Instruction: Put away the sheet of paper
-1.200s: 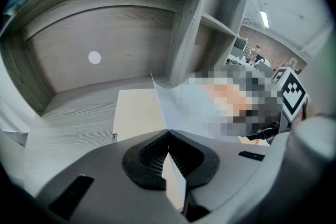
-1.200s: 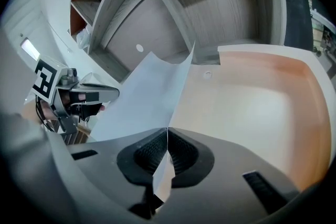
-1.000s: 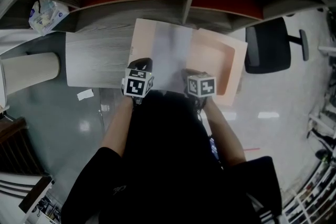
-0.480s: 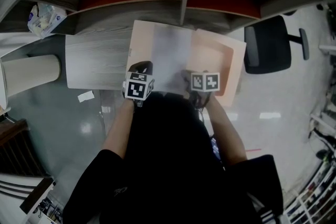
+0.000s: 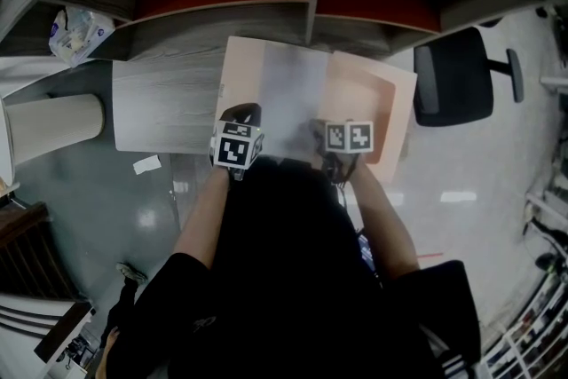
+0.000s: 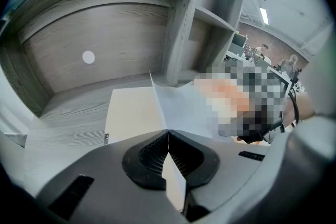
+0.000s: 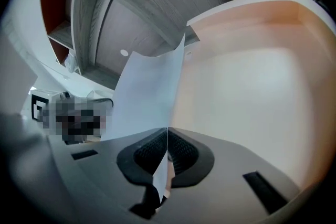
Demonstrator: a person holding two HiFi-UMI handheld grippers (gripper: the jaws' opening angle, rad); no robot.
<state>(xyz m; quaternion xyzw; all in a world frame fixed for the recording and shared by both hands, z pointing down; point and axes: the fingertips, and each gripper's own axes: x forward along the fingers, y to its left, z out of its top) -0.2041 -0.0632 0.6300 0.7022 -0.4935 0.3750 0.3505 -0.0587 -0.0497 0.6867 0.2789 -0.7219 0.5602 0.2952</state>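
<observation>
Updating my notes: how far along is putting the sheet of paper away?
Done: the peach box lies open on the desk. In hand: left gripper and right gripper are both shut on the sheet of paper, holding it over the box. Still to do: laying it inside and letting go.

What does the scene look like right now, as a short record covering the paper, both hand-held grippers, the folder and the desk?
paper: white sheet, held over the open folder
left hand-held gripper: shut on the paper's near edge
right hand-held gripper: shut on the paper's near edge
folder: peach, lying open on the desk
desk: grey wood
</observation>
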